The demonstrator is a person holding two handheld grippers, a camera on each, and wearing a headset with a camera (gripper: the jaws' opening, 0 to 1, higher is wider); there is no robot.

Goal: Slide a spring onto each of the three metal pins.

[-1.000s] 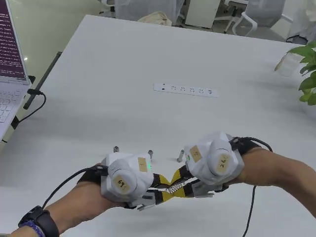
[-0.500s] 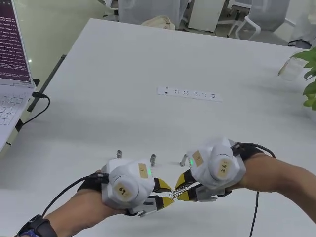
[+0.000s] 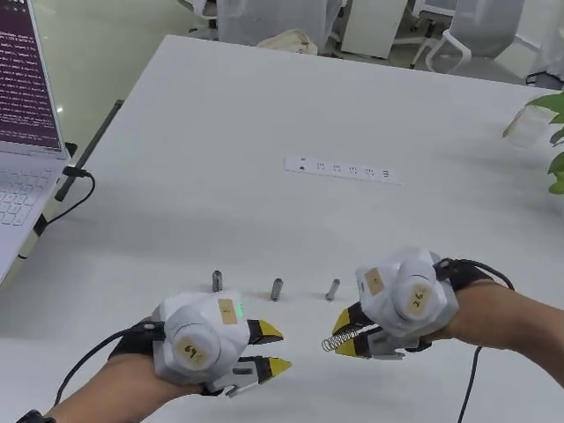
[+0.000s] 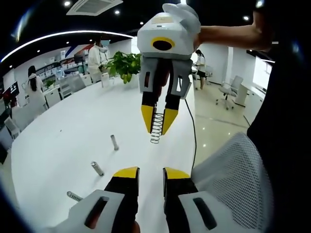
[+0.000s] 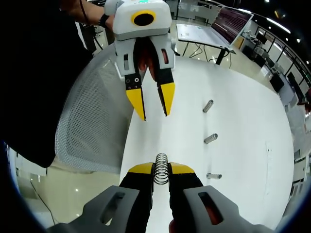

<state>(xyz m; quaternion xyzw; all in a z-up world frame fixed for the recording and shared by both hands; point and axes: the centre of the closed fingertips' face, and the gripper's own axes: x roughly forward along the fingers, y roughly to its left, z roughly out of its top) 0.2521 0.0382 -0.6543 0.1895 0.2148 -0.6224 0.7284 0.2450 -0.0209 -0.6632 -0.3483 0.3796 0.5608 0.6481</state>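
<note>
Three short metal pins stand in a row on the white table (image 3: pixel 220 132): left pin (image 3: pixel 217 281), middle pin (image 3: pixel 277 288), right pin (image 3: pixel 332 289). The left pin (image 5: pixel 208 106) looks coiled, as if a spring sits on it. My right gripper (image 3: pixel 342 337) hovers just in front of the right pin, shut on a small metal spring (image 3: pixel 337 338) that pokes out sideways toward the left. That spring (image 5: pixel 161 168) is pinched between the yellow tips. My left gripper (image 3: pixel 273 348) faces it from the left, open and holding nothing, a short gap away. Seen from the left gripper (image 4: pixel 151 174), the right gripper (image 4: pixel 156 121) holds the spring (image 4: pixel 156 130).
An open laptop (image 3: pixel 22 132) sits at the table's left edge with a black cable (image 3: pixel 62 198) beside it. A white power strip (image 3: pixel 342 169) lies mid-table. Plant leaves (image 3: pixel 551 115) reach in at the right. A mesh chair (image 4: pixel 233 179) stands at the near side.
The grippers have drawn apart. The left gripper, earlier up against the spring, has backed off leftward and stands open. The right gripper keeps the spring.
</note>
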